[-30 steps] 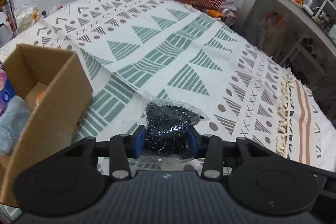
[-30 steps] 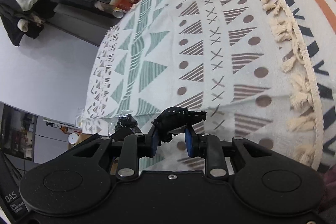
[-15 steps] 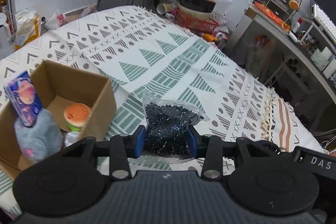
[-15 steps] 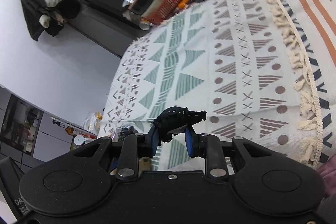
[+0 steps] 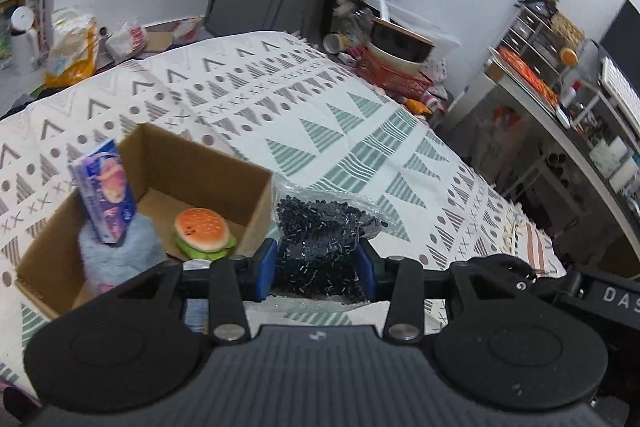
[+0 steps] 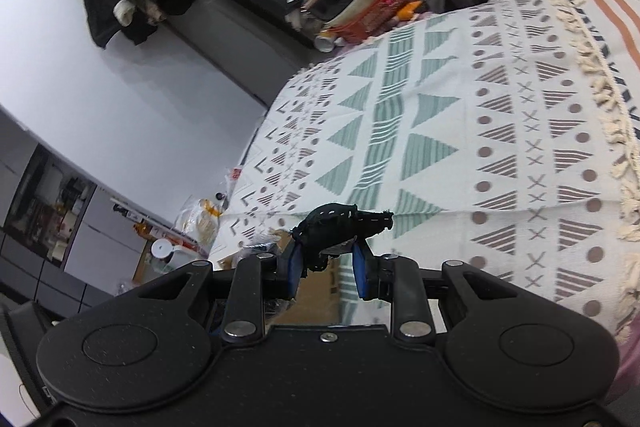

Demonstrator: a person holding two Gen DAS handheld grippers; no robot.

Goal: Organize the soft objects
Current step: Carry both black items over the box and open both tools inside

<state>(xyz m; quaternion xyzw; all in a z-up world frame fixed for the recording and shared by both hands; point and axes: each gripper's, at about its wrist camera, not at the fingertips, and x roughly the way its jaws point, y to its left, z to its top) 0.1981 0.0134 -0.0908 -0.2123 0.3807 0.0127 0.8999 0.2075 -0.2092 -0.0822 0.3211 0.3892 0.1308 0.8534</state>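
Note:
My left gripper (image 5: 318,269) is shut on a clear plastic bag of small black pieces (image 5: 320,231), held up just right of an open cardboard box (image 5: 256,205). Inside the box lie a burger toy (image 5: 202,233), a grey-blue fluffy thing (image 5: 120,253) and a blue-purple packet (image 5: 106,201) standing on it. My right gripper (image 6: 327,265) is shut on a small black cloth item with white stitching (image 6: 340,223), held in the air above the patterned cloth (image 6: 460,131). The left gripper and its bag (image 6: 260,249) peek out low left in the right wrist view.
The patterned cloth (image 5: 320,123) covers a wide flat surface with a tasselled edge (image 6: 600,83) on the right. A red basket with stacked bowls (image 5: 394,67) stands past the far end. Cluttered shelves (image 5: 560,87) line the right; bags (image 5: 72,47) lie far left.
Both grippers have risen with their loads. The box interior, first mostly hidden, is now in view to the left. The right view has tilted up, showing more wall and room.

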